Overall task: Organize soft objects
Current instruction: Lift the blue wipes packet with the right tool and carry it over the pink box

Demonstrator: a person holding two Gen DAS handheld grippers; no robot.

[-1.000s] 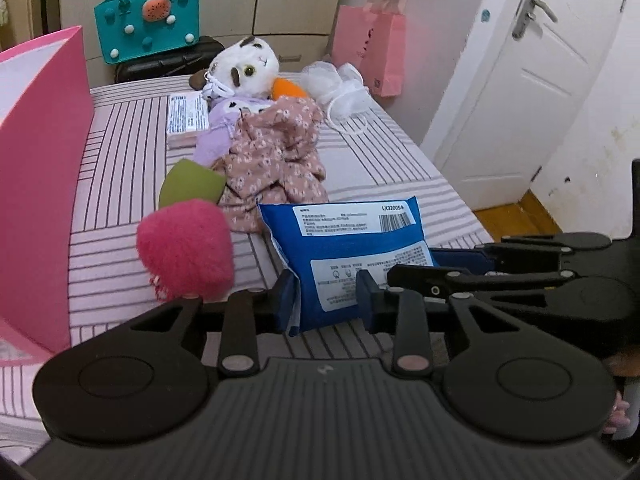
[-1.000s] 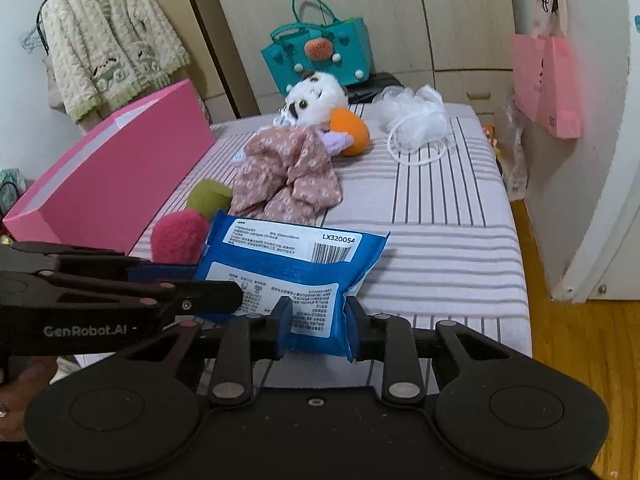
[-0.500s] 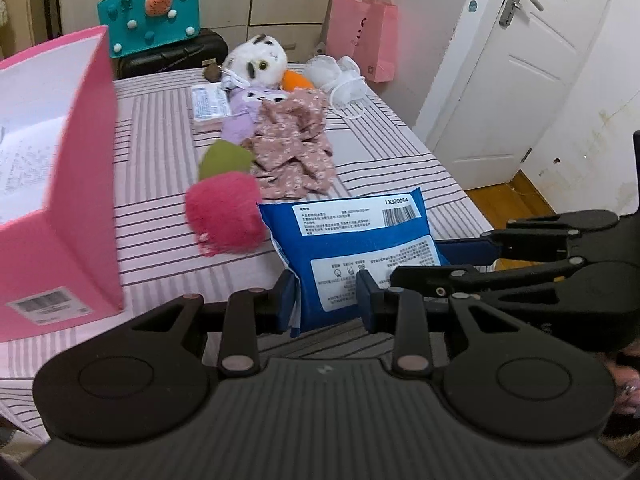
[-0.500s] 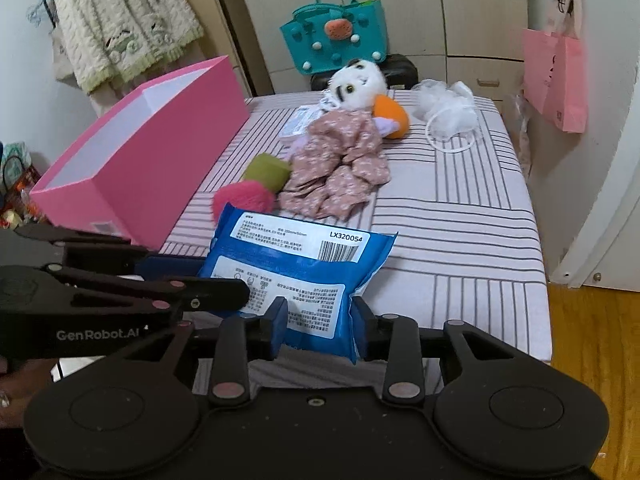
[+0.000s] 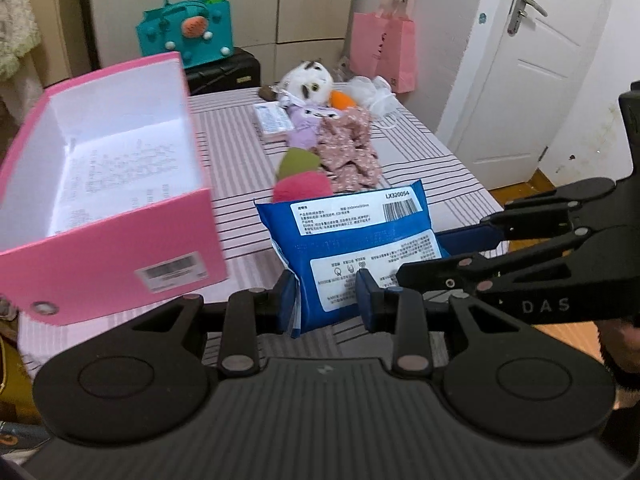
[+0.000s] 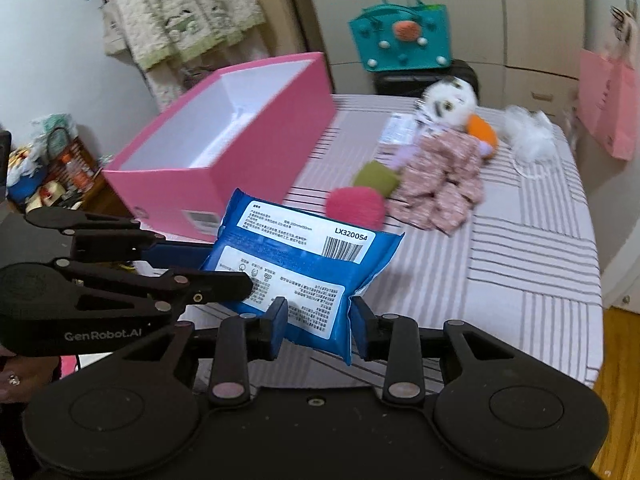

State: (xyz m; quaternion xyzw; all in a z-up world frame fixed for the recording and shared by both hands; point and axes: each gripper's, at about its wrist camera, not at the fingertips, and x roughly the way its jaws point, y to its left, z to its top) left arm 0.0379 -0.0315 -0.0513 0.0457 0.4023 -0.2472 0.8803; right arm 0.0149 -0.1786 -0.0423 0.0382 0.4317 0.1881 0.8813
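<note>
The blue packet [image 5: 352,248] has been rising above the striped bed [image 6: 532,256] since the earlier frames, and the pink box's [image 5: 120,240] open inside is now showing at the left of the left wrist frame. The left gripper [image 5: 326,304] is closing on the packet's lower edge at bottom center, and the right gripper [image 6: 316,326] is clamping the same packet from the other side. A pink pompom [image 6: 354,206] is lying beside floral cloth [image 6: 444,184] mid-frame.

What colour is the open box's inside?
White, inside the pink box; clearest in the right wrist view.
</note>
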